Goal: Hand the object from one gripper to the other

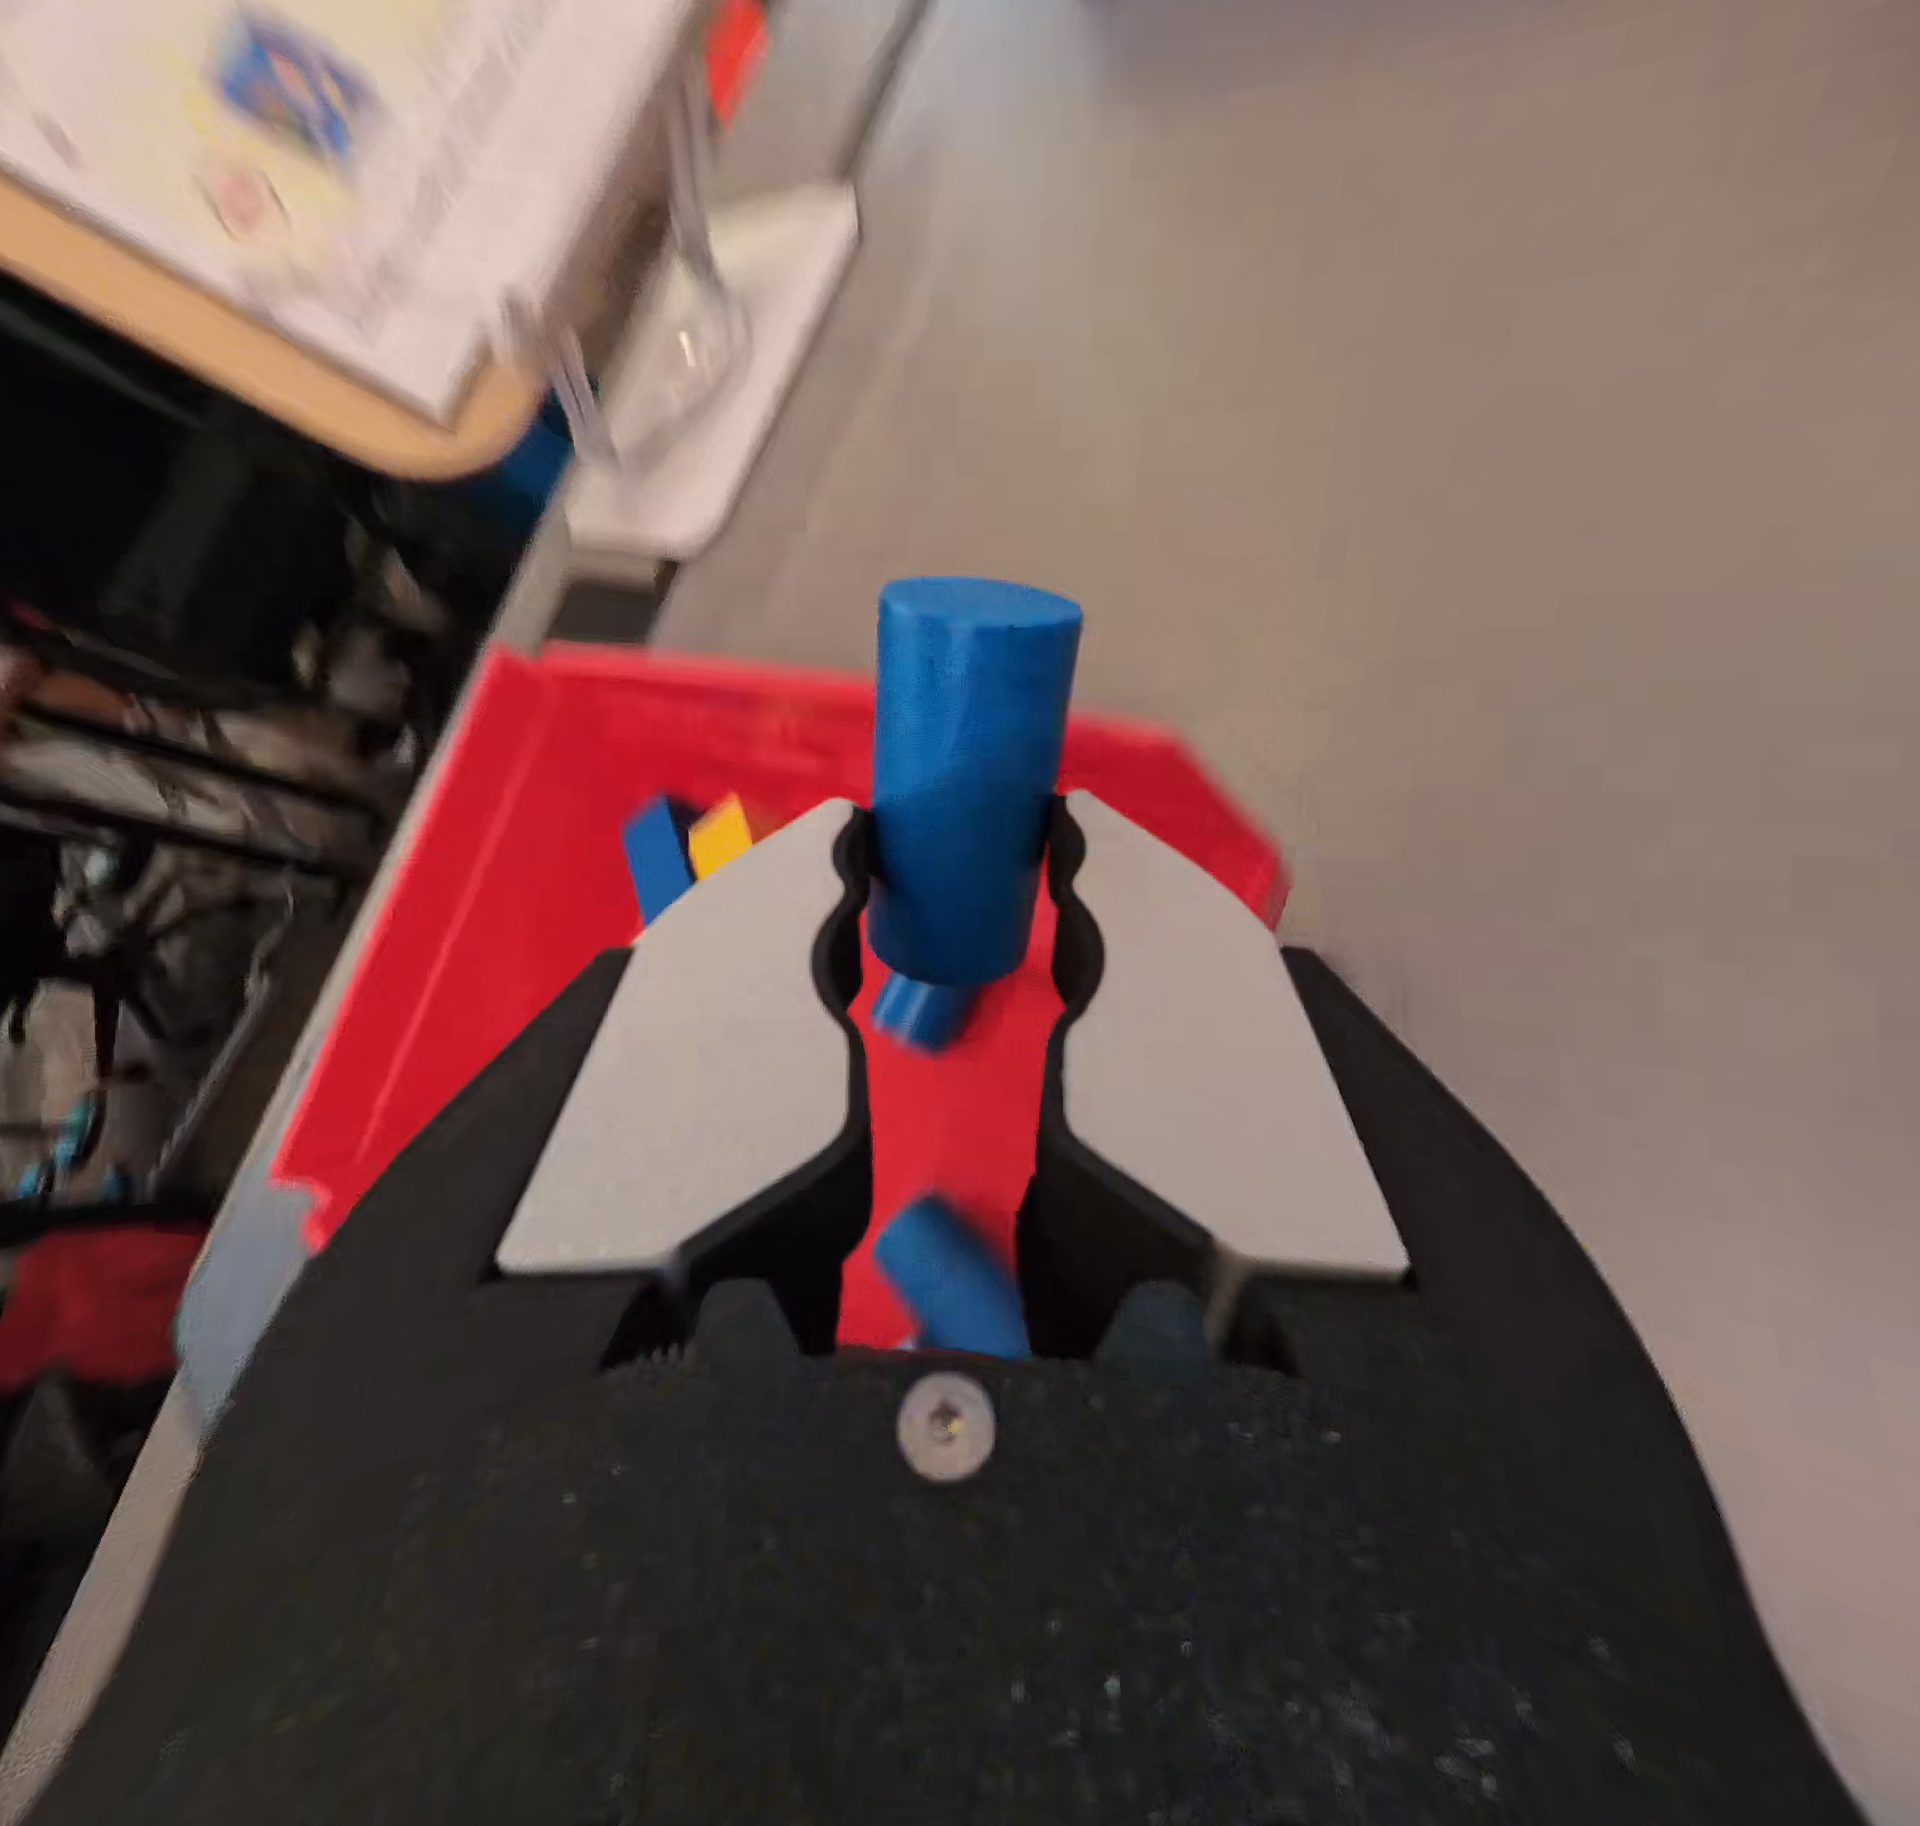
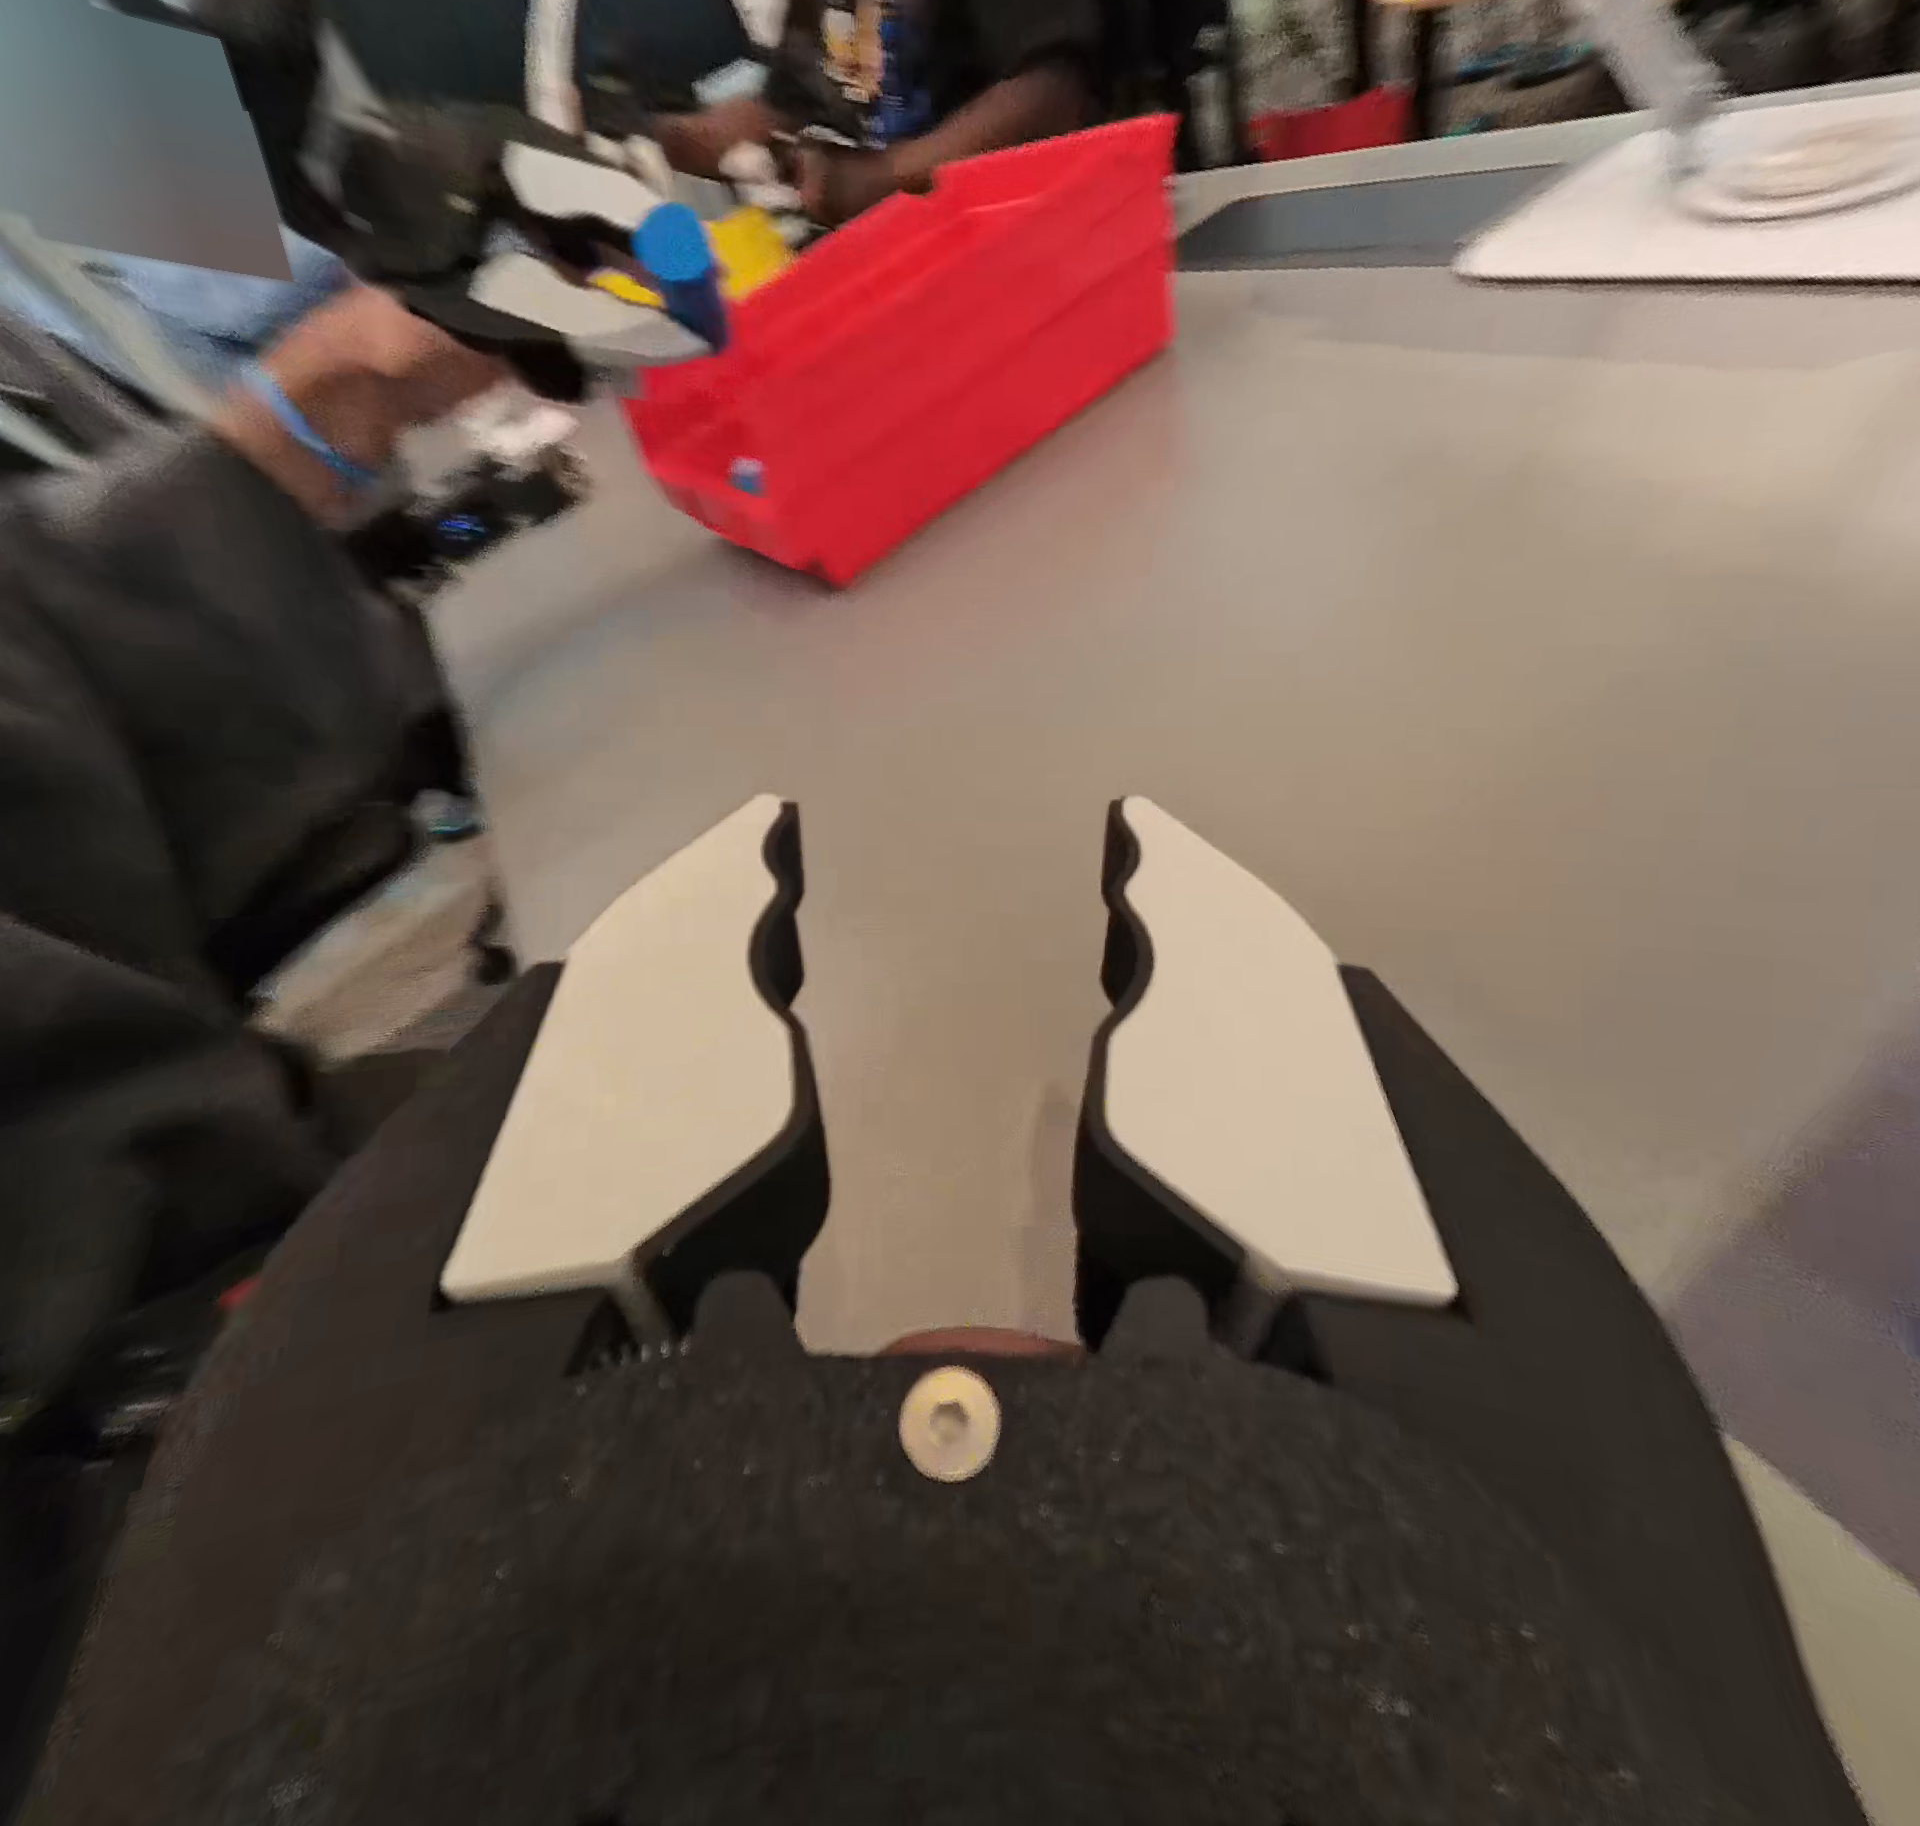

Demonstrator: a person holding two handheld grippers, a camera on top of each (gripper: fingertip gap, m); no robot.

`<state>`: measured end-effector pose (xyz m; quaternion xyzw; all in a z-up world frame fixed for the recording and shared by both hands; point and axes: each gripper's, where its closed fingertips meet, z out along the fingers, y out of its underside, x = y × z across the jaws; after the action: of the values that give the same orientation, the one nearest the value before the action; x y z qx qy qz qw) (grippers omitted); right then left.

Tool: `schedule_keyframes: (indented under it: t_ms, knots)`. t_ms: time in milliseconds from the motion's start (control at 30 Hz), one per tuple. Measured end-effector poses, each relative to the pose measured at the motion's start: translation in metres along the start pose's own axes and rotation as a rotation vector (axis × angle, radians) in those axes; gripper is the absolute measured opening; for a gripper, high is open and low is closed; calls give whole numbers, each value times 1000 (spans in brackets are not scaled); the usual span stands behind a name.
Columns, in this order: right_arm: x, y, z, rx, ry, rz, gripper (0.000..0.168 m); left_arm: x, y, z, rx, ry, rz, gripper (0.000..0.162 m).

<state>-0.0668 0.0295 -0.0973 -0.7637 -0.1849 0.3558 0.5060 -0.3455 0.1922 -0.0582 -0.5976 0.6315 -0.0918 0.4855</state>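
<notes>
The blue cylinder (image 1: pixel 971 779) sits upright between the tips of my left gripper (image 1: pixel 956 841), clamped low on its body so most of its length stands free above the pads. Below it is the red bin (image 1: pixel 499 945) on the grey table (image 1: pixel 1455 529), with more blue pieces and a yellow block (image 1: pixel 722 831) lying inside. In the right wrist view the cylinder shows far off to the left, over the bin's near-left corner.

My right gripper (image 2: pixel 951 841) is empty, its jaws spread wide over bare table, well apart from the cylinder and pointing past the bin, not at it.

The risks I see: my hold is only at the fingertips, so a knock from the right fingers as they come in could tip or twist the cylinder. If I let go with the left before the right has closed firmly on the free upper part, it would likely fall back into the bin. Both views are blurred, so aiming the right jaws may be off.
</notes>
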Motion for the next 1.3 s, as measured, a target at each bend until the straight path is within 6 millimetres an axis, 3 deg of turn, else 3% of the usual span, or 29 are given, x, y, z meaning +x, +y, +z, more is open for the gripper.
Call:
schedule_keyframes:
  t_ms: [233,333,433,500,567,600,667,733,833,900,1000,1067,1133,1200,1267,1300]
  knots:
    - [-76,-48,59,-7,-581,346,83,80,-140,16,364,71,148,32]
    - [-93,-65,73,20,-799,516,92,108,-177,30,384,103,240,32]
    - [-101,-77,68,90,-909,594,93,128,-189,42,366,142,284,32]
    - [-100,-77,63,122,-892,574,93,136,-192,47,372,162,284,32]
    - [-99,-70,60,93,-873,551,85,142,-193,52,376,172,274,32]
    - [-99,-66,57,79,-875,540,70,146,-193,55,378,179,271,32]
    - [-96,-61,55,73,-859,521,66,151,-191,60,373,176,252,33]
    - [-92,-54,57,43,-827,514,65,156,-186,61,346,181,166,34]
    - [-83,-48,58,11,-759,502,65,162,-177,52,377,215,-98,57]
    - [-69,-53,51,-26,-650,437,66,168,-158,51,343,203,-273,59]
    - [-36,-88,19,-65,-399,324,66,187,-120,50,274,207,-479,59]
    - [13,-111,-15,-115,-96,362,66,200,-101,49,230,199,-532,53]
    - [61,-136,-59,-93,140,299,66,205,-94,48,198,174,-507,54]
    - [130,-119,-108,-248,493,300,66,201,-97,48,201,144,-486,53]
    - [197,-78,-168,-491,890,329,65,200,-100,48,211,153,-488,53]
    - [216,-58,-185,-578,980,383,65,199,-99,48,212,152,-496,53]
